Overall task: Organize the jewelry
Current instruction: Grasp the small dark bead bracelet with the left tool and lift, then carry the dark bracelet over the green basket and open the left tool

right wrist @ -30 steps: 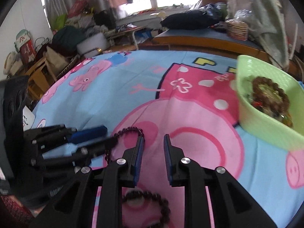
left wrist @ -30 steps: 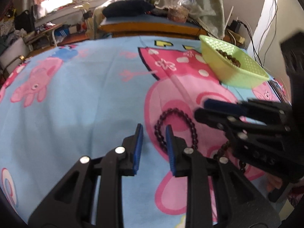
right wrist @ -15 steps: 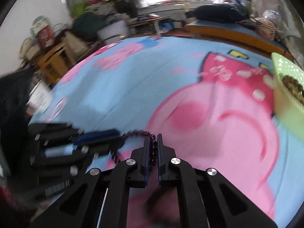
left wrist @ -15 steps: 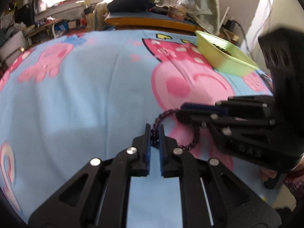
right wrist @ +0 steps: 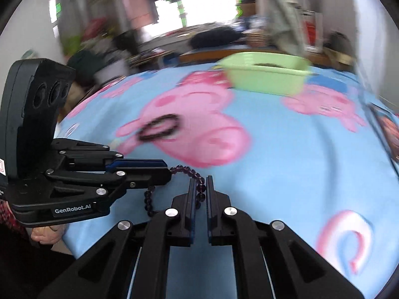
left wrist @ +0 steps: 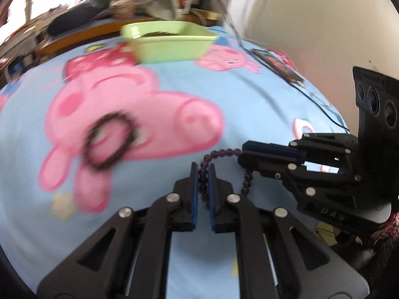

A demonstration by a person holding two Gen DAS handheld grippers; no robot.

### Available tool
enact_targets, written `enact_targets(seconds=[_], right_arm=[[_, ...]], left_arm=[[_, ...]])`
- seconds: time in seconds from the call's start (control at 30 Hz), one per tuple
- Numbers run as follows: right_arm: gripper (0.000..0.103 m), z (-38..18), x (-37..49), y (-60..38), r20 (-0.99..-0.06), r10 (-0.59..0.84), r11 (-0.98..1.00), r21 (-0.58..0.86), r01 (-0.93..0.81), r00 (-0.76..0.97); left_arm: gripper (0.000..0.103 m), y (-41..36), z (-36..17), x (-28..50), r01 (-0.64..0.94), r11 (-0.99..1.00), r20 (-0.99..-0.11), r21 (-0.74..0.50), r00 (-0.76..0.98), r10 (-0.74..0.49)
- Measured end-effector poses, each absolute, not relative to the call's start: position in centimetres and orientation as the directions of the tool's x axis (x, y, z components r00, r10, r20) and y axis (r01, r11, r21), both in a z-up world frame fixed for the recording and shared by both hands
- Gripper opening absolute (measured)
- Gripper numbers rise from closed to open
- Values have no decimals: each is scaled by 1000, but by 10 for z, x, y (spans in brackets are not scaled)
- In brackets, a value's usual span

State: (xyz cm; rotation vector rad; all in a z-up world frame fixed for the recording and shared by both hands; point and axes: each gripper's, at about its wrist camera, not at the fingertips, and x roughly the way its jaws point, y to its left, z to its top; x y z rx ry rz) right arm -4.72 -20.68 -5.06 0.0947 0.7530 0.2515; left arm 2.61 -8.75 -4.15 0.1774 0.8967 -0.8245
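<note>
Cluttered room beyond; foreground surface a light-blue cartoon-pig bedsheet (left wrist: 249, 104) carrying a light-green plastic basket (left wrist: 169, 42) at its far edge with dark beaded jewelry inside, a second dark bead bracelet (left wrist: 109, 137) lying flat on the pink pig print, and a phone (left wrist: 279, 66) with cable near the right edge. Purple bead bracelet (left wrist: 219, 154) raised off the sheet, strung between both tools: left gripper (left wrist: 203, 172) with fingers pinched on one part of the loop, right gripper (right wrist: 202, 186) with fingers pinched on another, bead strands drooping beneath.
</note>
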Motion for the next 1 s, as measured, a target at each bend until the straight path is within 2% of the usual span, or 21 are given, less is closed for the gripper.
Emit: enact_targets(seconds=[0.1, 0.27, 0.3, 0.37, 0.43, 0.5, 0.53, 0.57, 0.73, 0.83, 1.0], right_arm=[[0, -54, -52, -227, -658, 233, 972, 189, -142, 716], [0, -59, -55, -226, -660, 226, 973, 179, -142, 717], [0, -60, -55, -224, -661, 221, 975, 172, -142, 717], [0, -59, -54, -221, -662, 218, 976, 168, -141, 717], [0, -60, -54, -222, -661, 217, 976, 163, -145, 719], [0, -63, -53, -223, -657, 222, 975, 161, -153, 721], [0, -63, -56, -223, -654, 224, 975, 161, -156, 722], [0, -64, -56, -223, -652, 226, 974, 160, -160, 724], [0, -53, -46, -232, -630, 283, 958, 228, -176, 723], [0, -24, -23, -245, -576, 312, 947, 255, -197, 756], [0, 27, 46, -266, -473, 311, 946, 241, -219, 825]], left_arm=[[7, -115, -43, 21, 727, 671, -762, -148, 348, -545], [7, -118, -45, 16, 720, 688, -777, -94, 378, -503], [10, -115, -45, 16, 716, 693, -780, -90, 382, -496], [23, -110, -43, 16, 709, 700, -781, -87, 387, -490], [25, -108, -42, 12, 710, 699, -780, -80, 393, -488], [25, -108, -45, 10, 718, 693, -788, -66, 389, -478], [19, -109, -46, 10, 722, 689, -787, -67, 386, -481], [7, -109, -47, 9, 729, 680, -784, -78, 377, -494], [7, -110, -39, 26, 734, 668, -783, -126, 340, -521], [7, -113, -17, 55, 729, 662, -753, -174, 334, -567], [7, -130, 27, 121, 714, 686, -677, -144, 434, -594]])
